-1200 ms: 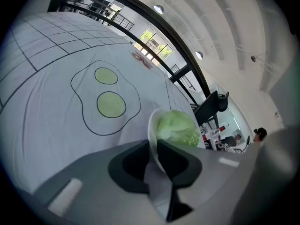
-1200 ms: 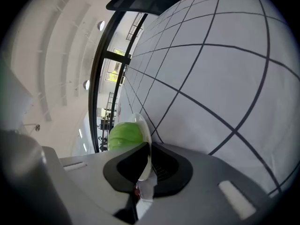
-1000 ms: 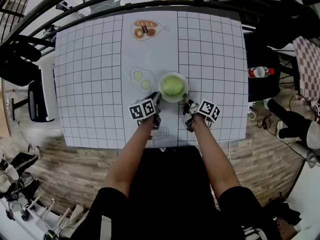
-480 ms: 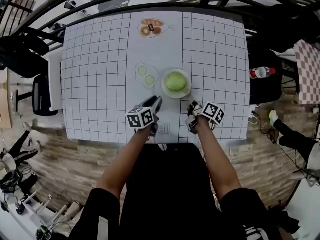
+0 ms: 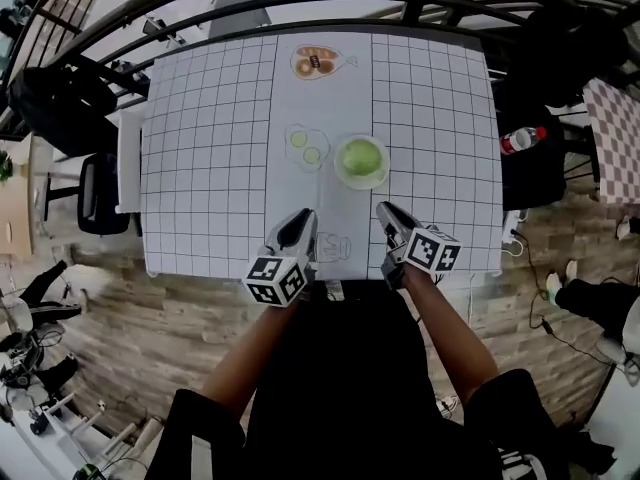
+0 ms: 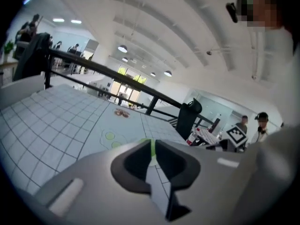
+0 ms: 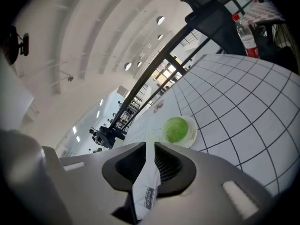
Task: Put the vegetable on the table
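Black chair: stands just beside the left edge of the table, which carries a white cloth with a black grid and a plain centre strip. Printed figures on the centre strip: a bread motif near the far edge and a fried-egg motif near mid-table. Left gripper: raised over the near edge of the table, clear of the cloth, with its marker cube toward the person. In the left gripper view the left gripper shows its jaws a narrow slit apart. They have just been closing, and nothing is between them; only the cloth shows through the gap. Vegetable: a round, pale green head resting on a white plate. The plate stands on the centre strip just to the right of the fried-egg motif. It lies beyond both grippers, roughly between their lines of aim, and neither gripper touches it. Right gripper: also raised over the near edge, with its marker cube behind it. In the right gripper view the right gripper likewise shows only a narrow gap between its jaws and no object in it. The vegetable and the plate appear beyond the jaw tips. Bottle: red-capped, off the right side of the table.
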`<state>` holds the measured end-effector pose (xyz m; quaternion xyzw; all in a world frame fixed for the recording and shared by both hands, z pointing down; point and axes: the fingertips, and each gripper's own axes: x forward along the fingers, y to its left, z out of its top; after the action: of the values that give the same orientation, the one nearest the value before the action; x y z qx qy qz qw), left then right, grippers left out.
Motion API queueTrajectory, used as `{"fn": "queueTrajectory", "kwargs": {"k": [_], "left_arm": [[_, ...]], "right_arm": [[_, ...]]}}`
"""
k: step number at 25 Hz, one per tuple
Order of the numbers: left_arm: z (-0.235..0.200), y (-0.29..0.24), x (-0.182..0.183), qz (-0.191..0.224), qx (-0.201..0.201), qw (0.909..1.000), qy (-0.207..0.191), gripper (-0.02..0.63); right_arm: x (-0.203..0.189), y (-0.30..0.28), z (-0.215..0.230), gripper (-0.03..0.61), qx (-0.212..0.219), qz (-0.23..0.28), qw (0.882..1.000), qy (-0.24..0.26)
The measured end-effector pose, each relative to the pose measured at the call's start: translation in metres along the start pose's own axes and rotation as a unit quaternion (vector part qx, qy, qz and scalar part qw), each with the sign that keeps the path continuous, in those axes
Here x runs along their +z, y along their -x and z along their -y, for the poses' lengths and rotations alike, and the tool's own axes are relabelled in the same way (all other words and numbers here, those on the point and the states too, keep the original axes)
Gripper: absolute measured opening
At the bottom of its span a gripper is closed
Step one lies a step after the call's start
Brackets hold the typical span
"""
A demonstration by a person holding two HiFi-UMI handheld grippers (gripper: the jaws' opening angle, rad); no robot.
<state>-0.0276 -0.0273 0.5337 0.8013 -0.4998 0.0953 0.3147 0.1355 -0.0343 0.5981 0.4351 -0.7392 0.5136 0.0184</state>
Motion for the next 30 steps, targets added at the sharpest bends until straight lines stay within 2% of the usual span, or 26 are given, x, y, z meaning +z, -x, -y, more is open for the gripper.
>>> {"fn": "queueTrajectory", "kwargs": {"k": [2, 4, 9, 13, 16, 21, 27, 30], "left_arm": [[0.012, 0.027, 0.005, 0.032, -0.005, 0.9978, -0.057, 0.011], [0.021, 0.046, 0.016, 0.053, -0.025, 0.9941, -0.091, 0.01], [0.036, 0.093, 0.034, 0.071, -0.066, 0.9902, -0.101, 0.011], [0.046, 0.143, 0.023, 0.086, -0.088, 0.9851, -0.12, 0.01], [0.05, 0.179, 0.013, 0.097, -0.096, 0.982, -0.131, 0.011], [0.051, 0.225, 0.006, 0.118, -0.086, 0.9808, -0.129, 0.011], [0.058, 0.269, 0.018, 0.17, -0.042, 0.972, -0.157, 0.01], [0.065, 0.282, 0.024, 0.192, -0.018, 0.9664, -0.17, 0.011]], "right_arm": [[-0.008, 0.02, -0.025, 0.052, 0.011, 0.019, 0.999, 0.036], [-0.009, 0.037, -0.05, 0.052, 0.011, 0.044, 0.996, 0.071], [-0.025, 0.08, -0.119, 0.052, -0.001, 0.1, 0.987, 0.124], [-0.065, 0.113, -0.172, 0.029, -0.02, 0.151, 0.975, 0.16], [-0.1, 0.126, -0.208, 0.001, -0.026, 0.162, 0.969, 0.187], [-0.133, 0.142, -0.244, -0.002, -0.05, 0.172, 0.961, 0.211], [-0.128, 0.162, -0.268, -0.003, -0.07, 0.209, 0.936, 0.273], [-0.123, 0.168, -0.276, -0.003, -0.065, 0.218, 0.93, 0.289]]}}
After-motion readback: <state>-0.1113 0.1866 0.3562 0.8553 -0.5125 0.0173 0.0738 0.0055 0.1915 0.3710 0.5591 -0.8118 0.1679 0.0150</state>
